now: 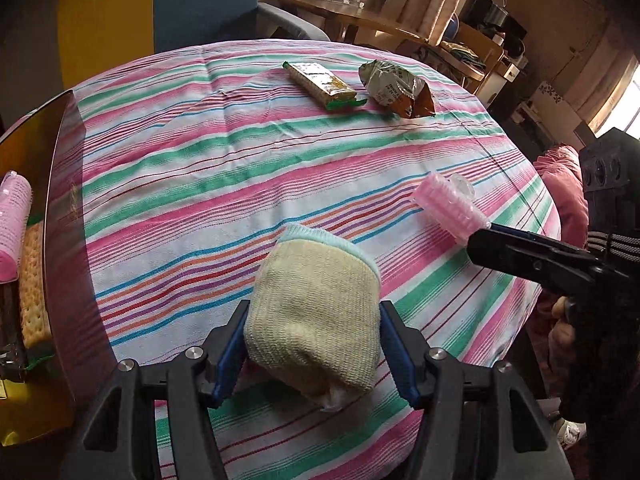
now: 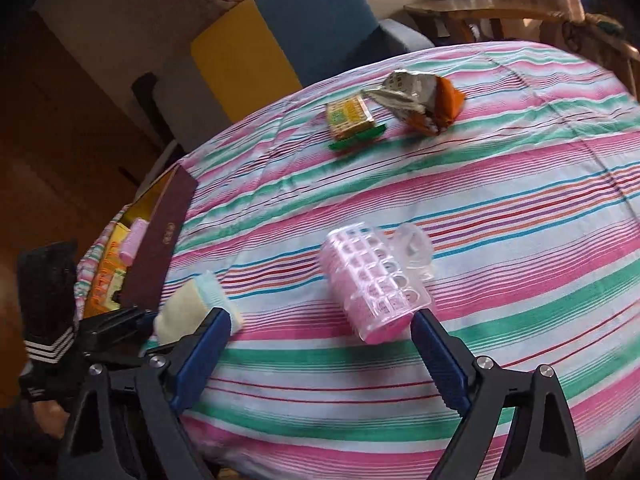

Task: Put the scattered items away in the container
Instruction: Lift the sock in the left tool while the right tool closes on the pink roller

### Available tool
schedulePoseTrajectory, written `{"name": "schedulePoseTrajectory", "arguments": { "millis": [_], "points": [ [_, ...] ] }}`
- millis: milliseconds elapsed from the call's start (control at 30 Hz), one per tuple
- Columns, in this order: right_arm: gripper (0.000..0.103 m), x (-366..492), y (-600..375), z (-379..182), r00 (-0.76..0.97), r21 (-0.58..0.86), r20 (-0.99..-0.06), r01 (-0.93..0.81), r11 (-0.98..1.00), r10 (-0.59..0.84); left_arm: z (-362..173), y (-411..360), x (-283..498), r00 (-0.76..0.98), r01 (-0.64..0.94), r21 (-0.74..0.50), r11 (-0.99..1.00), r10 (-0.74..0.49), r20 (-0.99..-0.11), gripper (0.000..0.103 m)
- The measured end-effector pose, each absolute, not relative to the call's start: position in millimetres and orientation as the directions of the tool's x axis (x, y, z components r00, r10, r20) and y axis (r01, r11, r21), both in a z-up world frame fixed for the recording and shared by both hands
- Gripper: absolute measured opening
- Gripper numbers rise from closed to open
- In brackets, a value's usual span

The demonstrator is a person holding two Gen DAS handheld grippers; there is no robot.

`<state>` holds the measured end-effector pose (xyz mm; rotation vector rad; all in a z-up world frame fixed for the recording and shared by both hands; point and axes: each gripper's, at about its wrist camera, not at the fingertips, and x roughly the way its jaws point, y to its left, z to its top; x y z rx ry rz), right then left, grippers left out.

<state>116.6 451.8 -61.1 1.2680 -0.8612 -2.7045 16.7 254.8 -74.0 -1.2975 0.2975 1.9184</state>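
Both tongs are working over the striped tablecloth (image 1: 224, 152). Left gripper (image 1: 314, 344) is squeezing a rolled cream sock (image 1: 316, 312) between its blue pads, holding it just above the cloth. Right gripper (image 2: 320, 344) is standing wide apart with nothing gripped; a pink hair roller (image 2: 372, 284) is lying on the cloth just ahead of its fingertips. Far across the table, a cracker packet (image 1: 320, 82) and a crumpled snack bag (image 1: 394, 88) are lying side by side. At the table's left edge, the open box (image 1: 52, 184) is already holding another pink roller (image 1: 14, 224) and crackers.
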Motion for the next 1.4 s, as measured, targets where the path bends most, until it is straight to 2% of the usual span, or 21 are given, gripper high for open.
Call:
{"name": "schedulePoseTrajectory", "arguments": {
  "millis": [67,133,333,367,433,633,733,767,1200,1400],
  "points": [
    [0.093,119.2,444.9,-58.4,-0.668,0.516,-0.688,-0.176,-0.838,-0.283,-73.9,253.2,16.7,-0.168,-0.710,-0.231,-0.665,0.479,-0.862,0.063],
    [0.093,123.5,442.5,-55.9,-0.661,0.483,-0.708,-0.199,-0.853,-0.247,-74.4,253.1,15.8,-0.166,-0.706,-0.239,-0.667,0.484,-0.859,0.063],
    [0.092,134.5,450.7,-48.6,-0.635,0.283,-0.772,-0.369,-0.886,0.018,-75.8,254.0,19.8,-0.188,-0.714,-0.220,-0.665,0.485,-0.854,0.063],
    [0.090,133.2,450.5,-48.8,-0.632,0.266,-0.774,-0.382,-0.885,0.041,-75.9,254.6,20.3,-0.190,-0.716,-0.216,-0.664,0.484,-0.854,0.063],
    [0.086,127.5,449.0,-49.4,-0.624,0.245,-0.779,-0.395,-0.885,0.063,-75.6,254.0,21.0,-0.193,-0.719,-0.213,-0.661,0.485,-0.853,0.063],
    [0.082,106.7,439.6,-50.8,-0.610,0.196,-0.788,-0.366,-0.910,0.076,-75.2,251.9,19.3,-0.183,-0.719,-0.228,-0.657,0.495,-0.850,0.063],
    [0.067,95.9,436.4,-56.5,-0.586,0.150,-0.805,-0.349,-0.925,0.090,-74.5,252.3,18.9,-0.184,-0.719,-0.225,-0.658,0.492,-0.851,0.064],
    [0.057,93.4,435.5,-59.1,-0.573,0.130,-0.813,-0.344,-0.930,0.099,-74.3,252.8,18.8,-0.188,-0.719,-0.221,-0.659,0.490,-0.851,0.064],
    [0.056,94.3,430.8,-62.9,-0.576,0.096,-0.807,-0.343,-0.934,0.129,-74.1,259.3,18.1,-0.209,-0.736,-0.188,-0.651,0.482,-0.851,0.063],
    [0.055,100.7,426.1,-59.9,-0.589,0.134,-0.801,-0.358,-0.924,0.112,-71.3,252.2,24.1,-0.209,-0.733,-0.198,-0.651,0.492,-0.845,0.062]
  ]
}}
